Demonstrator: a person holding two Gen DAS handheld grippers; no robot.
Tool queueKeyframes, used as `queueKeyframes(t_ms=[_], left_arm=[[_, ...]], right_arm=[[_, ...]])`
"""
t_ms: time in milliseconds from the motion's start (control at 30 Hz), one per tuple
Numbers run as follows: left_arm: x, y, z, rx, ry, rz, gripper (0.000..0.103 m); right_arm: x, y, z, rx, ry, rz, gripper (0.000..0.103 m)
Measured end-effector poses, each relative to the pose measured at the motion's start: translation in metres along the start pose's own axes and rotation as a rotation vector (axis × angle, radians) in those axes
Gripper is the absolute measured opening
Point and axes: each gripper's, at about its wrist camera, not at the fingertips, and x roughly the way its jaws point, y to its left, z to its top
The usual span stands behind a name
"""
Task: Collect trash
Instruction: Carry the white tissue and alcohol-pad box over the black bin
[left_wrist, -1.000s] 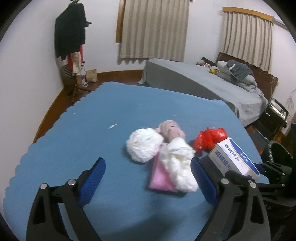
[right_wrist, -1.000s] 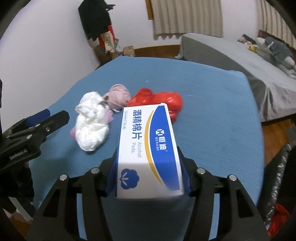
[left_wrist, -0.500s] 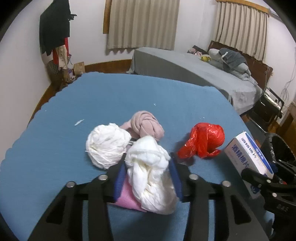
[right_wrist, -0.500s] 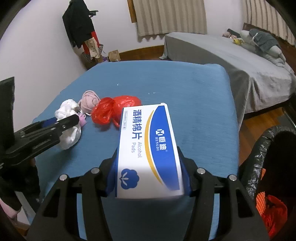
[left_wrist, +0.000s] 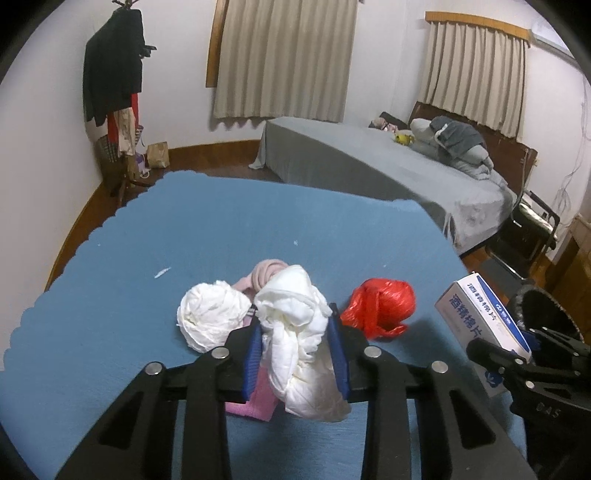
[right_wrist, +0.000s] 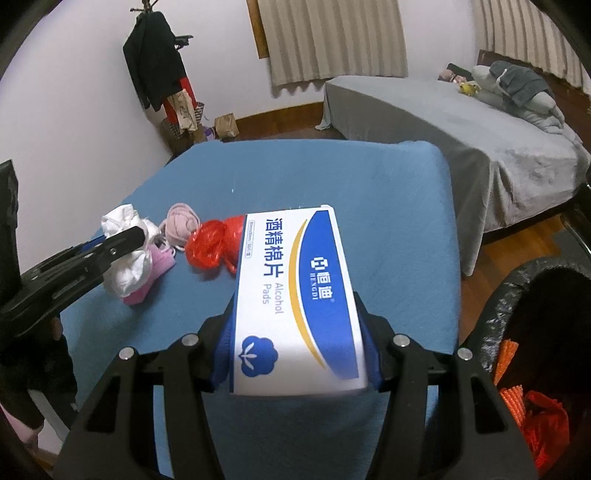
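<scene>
Box of alcohol pads (right_wrist: 295, 295) sits clamped between right tongs (right_wrist: 297, 354).

White walls (left_wrist: 44, 110) enclose a bedroom. Two windows hang with beige pleated curtains (left_wrist: 284, 59), one at upper centre of the left wrist view, the other (left_wrist: 476, 70) at upper right under a wooden pelmet. A coat rack (left_wrist: 114, 92) with dark clothes stands at upper left, a paper bag (left_wrist: 159, 155) on the wooden floor (left_wrist: 218, 158) beside it. A grey-covered bed (left_wrist: 369, 162) with a wooden headboard (left_wrist: 517, 155) fills the right, with heaped grey bedding (left_wrist: 458, 144). A blue-covered table (left_wrist: 221, 229) occupies the foreground.
</scene>
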Motion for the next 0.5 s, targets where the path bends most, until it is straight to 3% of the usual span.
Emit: queueKeyframes(t_ms=[233,500], left_arm=[[-0.025,0.003,0.008,-0.031,-0.046,-0.032,0.032],[-0.065,0.016,0.010,-0.032,-0.092,-0.013,0.032]], right_arm=[[-0.015,-0.007,0.006,0.008,-0.029,-0.004,0.054],[-0.036,-0.011,0.010,-0.002,-0.061,-0.021,0.054]])
